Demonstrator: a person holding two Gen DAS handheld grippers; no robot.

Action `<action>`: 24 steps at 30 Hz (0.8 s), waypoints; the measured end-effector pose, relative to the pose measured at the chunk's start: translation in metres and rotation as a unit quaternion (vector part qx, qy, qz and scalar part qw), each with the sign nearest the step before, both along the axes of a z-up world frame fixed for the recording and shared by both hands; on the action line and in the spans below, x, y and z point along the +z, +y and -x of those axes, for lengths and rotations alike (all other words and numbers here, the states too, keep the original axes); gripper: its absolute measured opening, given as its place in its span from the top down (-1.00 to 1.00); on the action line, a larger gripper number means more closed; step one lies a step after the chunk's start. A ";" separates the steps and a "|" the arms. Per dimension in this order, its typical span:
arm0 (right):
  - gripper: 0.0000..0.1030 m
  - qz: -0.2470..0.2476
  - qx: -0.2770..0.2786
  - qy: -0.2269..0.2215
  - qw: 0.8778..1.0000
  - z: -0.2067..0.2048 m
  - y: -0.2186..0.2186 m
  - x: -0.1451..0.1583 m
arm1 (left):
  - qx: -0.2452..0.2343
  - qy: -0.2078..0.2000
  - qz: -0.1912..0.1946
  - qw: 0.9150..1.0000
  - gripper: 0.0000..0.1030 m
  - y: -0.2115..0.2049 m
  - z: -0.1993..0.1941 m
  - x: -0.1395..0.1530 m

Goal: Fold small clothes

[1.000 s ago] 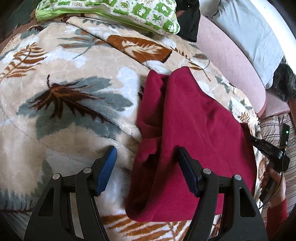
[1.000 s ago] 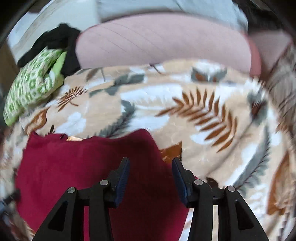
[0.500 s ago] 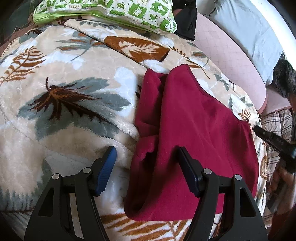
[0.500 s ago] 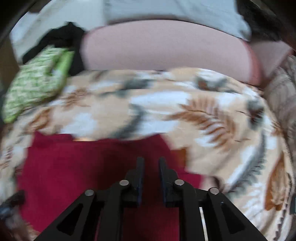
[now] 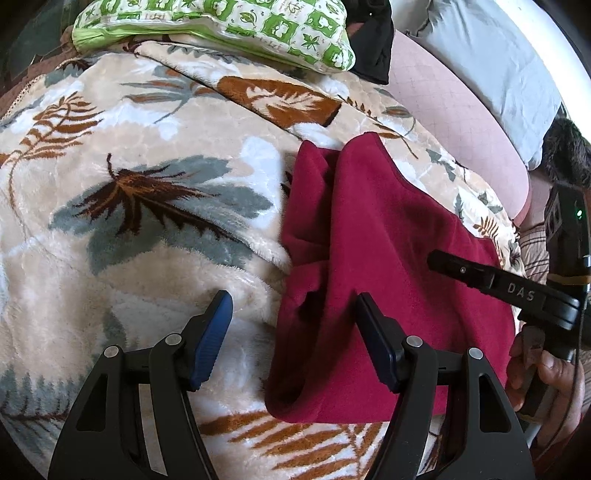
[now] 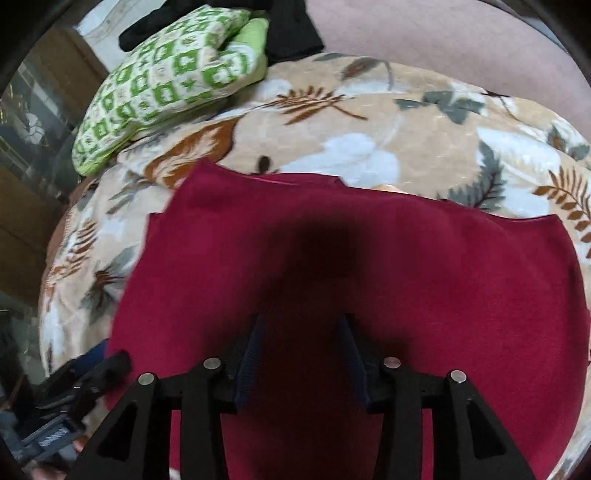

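Since a second ago the right gripper (image 6: 301, 354) has swung from the cloth's edge to hang over the middle of the red garment (image 6: 369, 266), its jaws opening with nothing pinched between them. Left gripper (image 5: 291, 332) keeps its place, jaws wide, straddling the rumpled left fold without pressing it. That garment lies half folded on the leaf-patterned blanket (image 5: 129, 184). A grab here could catch only the top layer, or plush beneath, dragging the fold crooked.

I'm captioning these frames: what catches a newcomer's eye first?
A dark red garment lies mid-bed on a leaf-print blanket. A green checked pillow sits at the far edge. Both grippers hover over the garment, left wide open, right opening, gripping nothing.
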State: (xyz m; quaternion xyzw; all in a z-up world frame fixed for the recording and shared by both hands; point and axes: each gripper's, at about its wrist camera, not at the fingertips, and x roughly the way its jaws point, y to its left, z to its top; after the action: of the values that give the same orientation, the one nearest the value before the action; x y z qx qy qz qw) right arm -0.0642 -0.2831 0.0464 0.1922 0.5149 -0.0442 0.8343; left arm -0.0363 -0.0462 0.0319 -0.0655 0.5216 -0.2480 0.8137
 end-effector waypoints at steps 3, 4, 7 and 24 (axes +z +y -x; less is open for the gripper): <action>0.17 -0.004 0.008 -0.009 1.000 -0.008 0.007 0.007 | -0.001 0.001 0.001 1.000 -0.34 0.001 0.000 0.001; 0.16 -0.014 0.007 -0.014 1.000 -0.013 0.011 0.008 | -0.001 0.001 0.001 1.000 -0.34 0.002 0.001 0.000; 0.15 -0.038 -0.001 -0.018 0.999 -0.028 0.016 0.006 | -0.002 0.002 0.004 1.000 -0.34 0.005 0.001 0.000; -0.62 0.041 0.078 0.059 0.994 -0.135 0.099 -0.017 | -0.016 0.036 0.041 0.998 -0.36 0.015 0.006 -0.012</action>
State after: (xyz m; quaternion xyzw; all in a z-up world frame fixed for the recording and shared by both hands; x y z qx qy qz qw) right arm 0.0712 -0.1845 0.0293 0.1143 0.5740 -0.0115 0.8108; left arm -0.0425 -0.0317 0.0198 -0.0998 0.5410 -0.2795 0.7869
